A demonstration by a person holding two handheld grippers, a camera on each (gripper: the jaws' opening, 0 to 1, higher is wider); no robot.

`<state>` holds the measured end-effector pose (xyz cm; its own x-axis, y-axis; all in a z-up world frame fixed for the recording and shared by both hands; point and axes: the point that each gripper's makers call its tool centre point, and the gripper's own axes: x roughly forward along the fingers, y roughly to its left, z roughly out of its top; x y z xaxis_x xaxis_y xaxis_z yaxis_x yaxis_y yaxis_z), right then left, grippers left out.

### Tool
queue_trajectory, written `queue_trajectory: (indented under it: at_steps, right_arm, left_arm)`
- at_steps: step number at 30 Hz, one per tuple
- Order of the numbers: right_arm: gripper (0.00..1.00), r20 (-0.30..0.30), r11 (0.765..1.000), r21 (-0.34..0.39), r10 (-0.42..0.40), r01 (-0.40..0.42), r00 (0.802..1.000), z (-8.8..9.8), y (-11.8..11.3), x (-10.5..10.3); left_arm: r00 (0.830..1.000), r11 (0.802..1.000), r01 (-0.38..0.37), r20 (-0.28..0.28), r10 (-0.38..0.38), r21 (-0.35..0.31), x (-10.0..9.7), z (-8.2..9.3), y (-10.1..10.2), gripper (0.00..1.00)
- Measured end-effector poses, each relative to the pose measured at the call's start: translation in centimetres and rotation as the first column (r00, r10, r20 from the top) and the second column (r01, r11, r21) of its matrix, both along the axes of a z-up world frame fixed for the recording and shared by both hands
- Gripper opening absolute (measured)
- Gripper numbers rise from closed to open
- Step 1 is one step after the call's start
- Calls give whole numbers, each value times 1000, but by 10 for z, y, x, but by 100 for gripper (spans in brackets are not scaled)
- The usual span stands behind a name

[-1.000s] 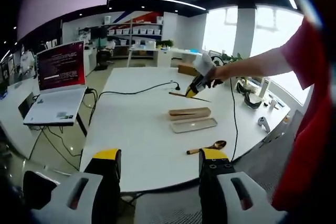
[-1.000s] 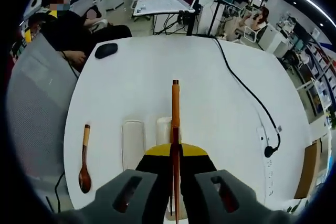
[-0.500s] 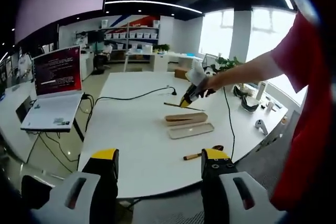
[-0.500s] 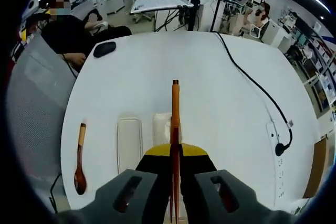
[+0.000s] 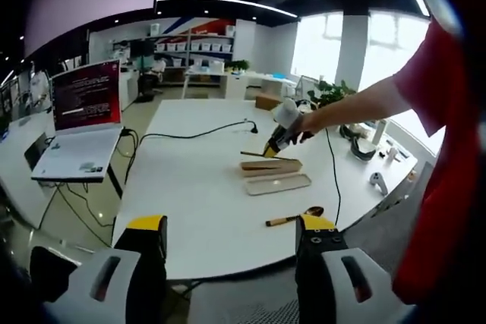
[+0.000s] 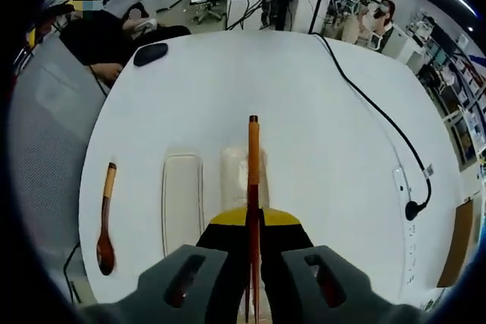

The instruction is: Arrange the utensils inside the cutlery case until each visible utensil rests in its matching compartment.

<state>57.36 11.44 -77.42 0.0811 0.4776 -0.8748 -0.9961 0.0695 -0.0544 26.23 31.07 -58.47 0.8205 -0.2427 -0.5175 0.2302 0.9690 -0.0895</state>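
Clamping chopsticks (image 6: pixel 253 158) above the case (image 6: pixel 243 178), the right hand-held gripper (image 6: pixel 253 225) clears spoon (image 6: pixel 105 218), lid (image 6: pixel 181 201), cable (image 6: pixel 380 119).

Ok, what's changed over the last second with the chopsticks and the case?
The right gripper, shut on the chopsticks throughout, has come down toward the open cutlery case, which looks larger beneath it. Nothing was let go. The lid and wooden spoon lie where they were on the table; the left gripper stays open and back.
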Motion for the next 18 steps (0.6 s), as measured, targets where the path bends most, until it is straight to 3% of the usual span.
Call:
queue_trajectory:
  at_steps: [6,18]
  right_arm:
    - [0,-21,1000,-16,-6,6,1000,-12,-1,-5]
    - [1,-44,999,-31,-16,15,999,-22,-7,-6]
  left_arm:
    - [1000,1000,-11,14,11,0,3,4,1,72]
    - [1000,999,-15,-27,16,43,1,-7,3,71]
